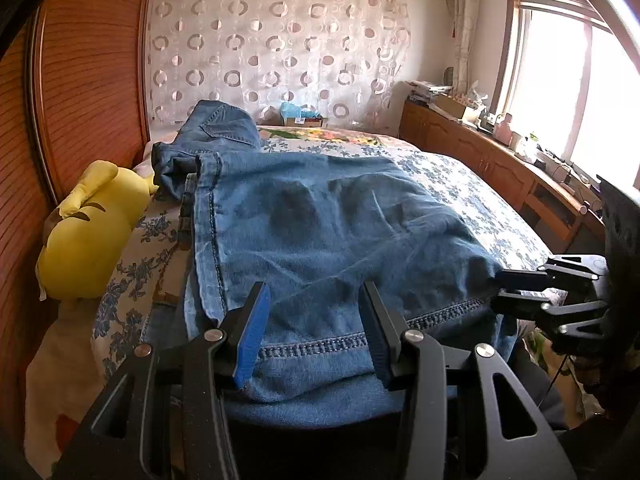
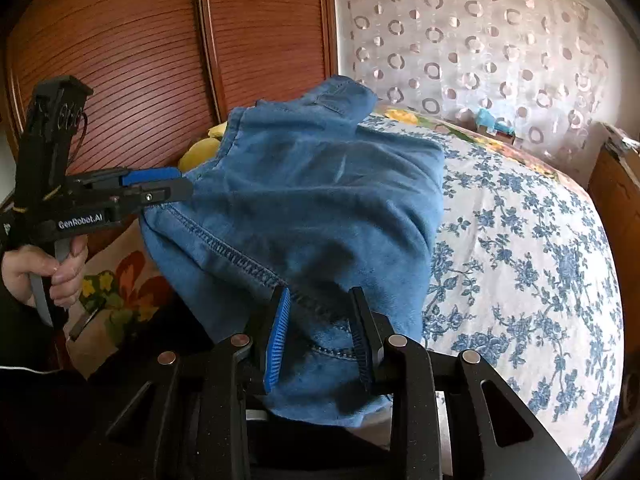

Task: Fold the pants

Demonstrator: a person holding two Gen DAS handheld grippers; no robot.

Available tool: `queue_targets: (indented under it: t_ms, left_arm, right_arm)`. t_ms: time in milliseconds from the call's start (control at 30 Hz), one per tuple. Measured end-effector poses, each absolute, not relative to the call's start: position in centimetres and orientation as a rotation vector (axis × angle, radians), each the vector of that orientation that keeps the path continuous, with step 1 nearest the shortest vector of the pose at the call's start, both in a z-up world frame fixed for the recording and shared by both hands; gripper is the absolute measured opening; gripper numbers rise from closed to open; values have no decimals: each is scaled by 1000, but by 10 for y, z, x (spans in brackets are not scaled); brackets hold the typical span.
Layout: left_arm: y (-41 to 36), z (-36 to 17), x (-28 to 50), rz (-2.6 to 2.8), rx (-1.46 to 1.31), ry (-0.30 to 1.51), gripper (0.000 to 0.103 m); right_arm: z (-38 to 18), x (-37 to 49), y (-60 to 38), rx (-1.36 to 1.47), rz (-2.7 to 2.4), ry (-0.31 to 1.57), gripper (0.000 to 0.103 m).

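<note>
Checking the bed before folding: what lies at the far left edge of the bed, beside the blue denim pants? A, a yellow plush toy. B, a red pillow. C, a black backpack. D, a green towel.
A: a yellow plush toy rests against the wooden wardrobe, left of the blue denim pants.

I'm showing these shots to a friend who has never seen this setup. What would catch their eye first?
Probably the blue jeans, folded over on the flowered bedspread, with both grippers at the near hem: the left gripper and the right gripper, denim between their fingers. Next, the yellow plush toy against the wooden wardrobe on the left, and the bright window on the right.
</note>
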State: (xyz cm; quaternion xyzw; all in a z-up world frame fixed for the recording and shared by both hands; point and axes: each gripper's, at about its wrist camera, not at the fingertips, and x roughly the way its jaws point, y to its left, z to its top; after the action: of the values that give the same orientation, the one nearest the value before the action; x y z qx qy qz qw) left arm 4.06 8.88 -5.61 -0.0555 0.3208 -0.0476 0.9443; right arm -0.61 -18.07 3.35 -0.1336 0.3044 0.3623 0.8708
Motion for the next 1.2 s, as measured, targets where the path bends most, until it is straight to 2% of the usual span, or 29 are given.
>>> queue_targets:
  t_ms: [200, 567, 767, 800, 833, 900, 1033, 1200]
  left_arm:
    - [92, -60, 40, -91, -121, 662, 47]
    - [95, -61, 40, -94, -119, 665, 47]
    - [95, -61, 41, -87, -120, 668, 47]
    - [95, -61, 40, -86, -121, 668, 47]
    - [95, -61, 40, -85, -121, 668, 47]
    - [96, -61, 40, -84, -123, 667, 47]
    - [97, -61, 40, -85, -122, 669, 47]
    - [97, -61, 40, -87, -124, 669, 47]
  right_arm:
    - [23, 3, -177, -331, 724, 631, 31]
    - [13, -1, -167, -347, 739, 637, 41]
    - [4, 10, -162, -389, 679, 638, 41]
    - [3, 11, -161, -399, 674, 635, 39]
    - [2, 11, -161, -401, 674, 634, 26]
    - [3, 11, -162, -385, 682, 636, 14]
    - [11, 9, -169, -320, 731, 639, 9]
    - [26, -7, -181, -287, 789, 624, 8]
